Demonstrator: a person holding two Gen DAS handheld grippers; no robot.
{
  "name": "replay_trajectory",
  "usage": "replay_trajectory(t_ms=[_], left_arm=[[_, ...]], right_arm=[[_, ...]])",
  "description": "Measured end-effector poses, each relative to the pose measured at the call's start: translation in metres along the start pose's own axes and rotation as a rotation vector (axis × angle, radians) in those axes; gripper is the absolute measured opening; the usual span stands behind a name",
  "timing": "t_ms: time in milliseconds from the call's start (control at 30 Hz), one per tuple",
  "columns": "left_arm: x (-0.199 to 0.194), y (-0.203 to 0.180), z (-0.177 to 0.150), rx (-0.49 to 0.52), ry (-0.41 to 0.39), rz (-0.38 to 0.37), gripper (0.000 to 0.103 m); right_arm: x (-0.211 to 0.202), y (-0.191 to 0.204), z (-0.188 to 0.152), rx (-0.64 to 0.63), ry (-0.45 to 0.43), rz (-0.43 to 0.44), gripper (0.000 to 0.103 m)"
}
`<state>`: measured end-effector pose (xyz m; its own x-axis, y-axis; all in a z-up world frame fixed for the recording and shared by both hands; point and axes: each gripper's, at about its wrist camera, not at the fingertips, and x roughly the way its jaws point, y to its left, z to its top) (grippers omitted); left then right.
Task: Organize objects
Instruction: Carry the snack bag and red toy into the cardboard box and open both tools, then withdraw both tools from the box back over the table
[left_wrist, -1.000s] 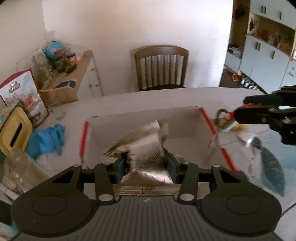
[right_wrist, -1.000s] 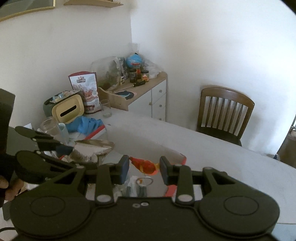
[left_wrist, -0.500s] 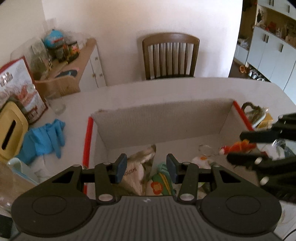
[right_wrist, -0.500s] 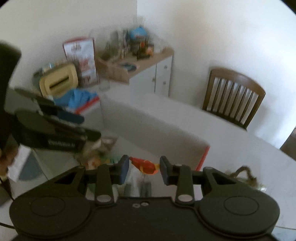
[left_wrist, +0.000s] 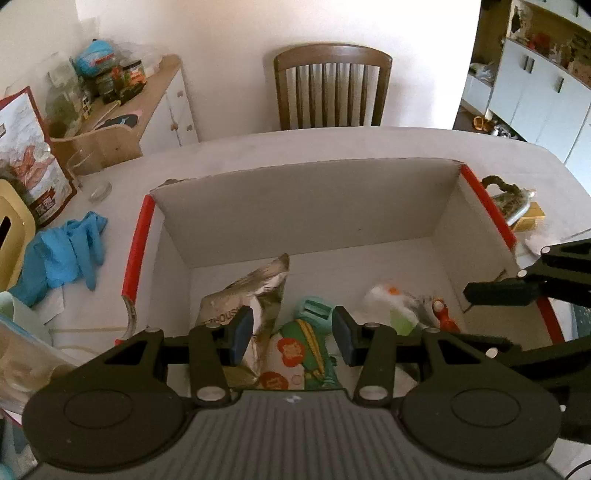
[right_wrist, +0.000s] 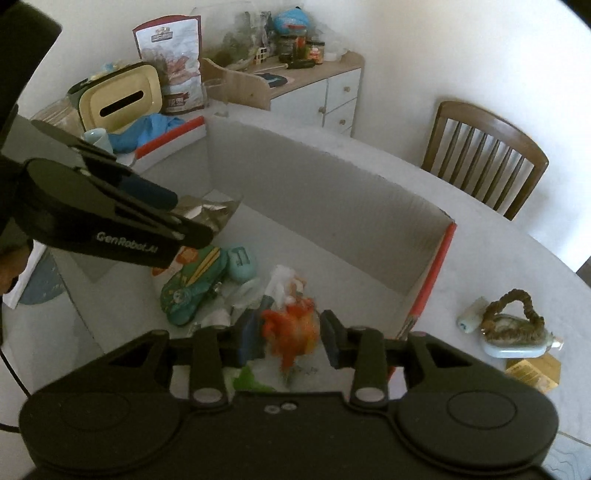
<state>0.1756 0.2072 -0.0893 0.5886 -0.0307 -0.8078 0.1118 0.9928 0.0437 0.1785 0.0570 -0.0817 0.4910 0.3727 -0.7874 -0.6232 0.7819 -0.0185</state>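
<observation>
table (left_wrist: 332, 144) | cardboard box (left_wrist: 314, 206), blue gloves (left_wrist: 66, 251), tissue box (right_wrist: 118, 98)

Black left gripper (left_wrist: 293, 338), blue pads, silver screws (white "GenRobot.AI" lettering)

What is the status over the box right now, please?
Left gripper open above the silver pouch in the box. Right gripper opening, orange toy between the jaws. Nothing in the way.

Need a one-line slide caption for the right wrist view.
Right gripper, jaws opening, releases an orange toy into the cardboard box.
</observation>
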Motion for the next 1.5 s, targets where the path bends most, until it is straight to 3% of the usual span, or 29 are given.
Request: replay_trajectory(t_ms=[267, 1000, 1067, 1433, 1500], left_arm=[[-0.019, -0.013, 0.0, 0.017, -0.02, -0.012, 0.049], [-0.107, -0.071, 0.009, 0.061, -0.16, -0.042, 0.059], [-0.112, -0.078, 0.01, 0.063, -0.167, -0.042, 0.068], [-0.127, -0.124, 0.012, 0.074, -0.2, -0.053, 0.069], [-0.128, -0.134, 0.012, 0.072, -0.203, -0.056, 0.074]], right_arm=[[-0.019, -0.003, -0.002, 0.039, -0.009, 0.051, 0.045], [-0.123, -0.028, -0.012, 0.112, -0.179, 0.085, 0.054], [-0.132, -0.034, -0.016, 0.124, -0.192, 0.084, 0.056], [-0.167, -0.071, -0.044, 0.161, -0.238, 0.046, 0.072], [-0.172, -0.078, -0.051, 0.169, -0.246, 0.04, 0.076]])
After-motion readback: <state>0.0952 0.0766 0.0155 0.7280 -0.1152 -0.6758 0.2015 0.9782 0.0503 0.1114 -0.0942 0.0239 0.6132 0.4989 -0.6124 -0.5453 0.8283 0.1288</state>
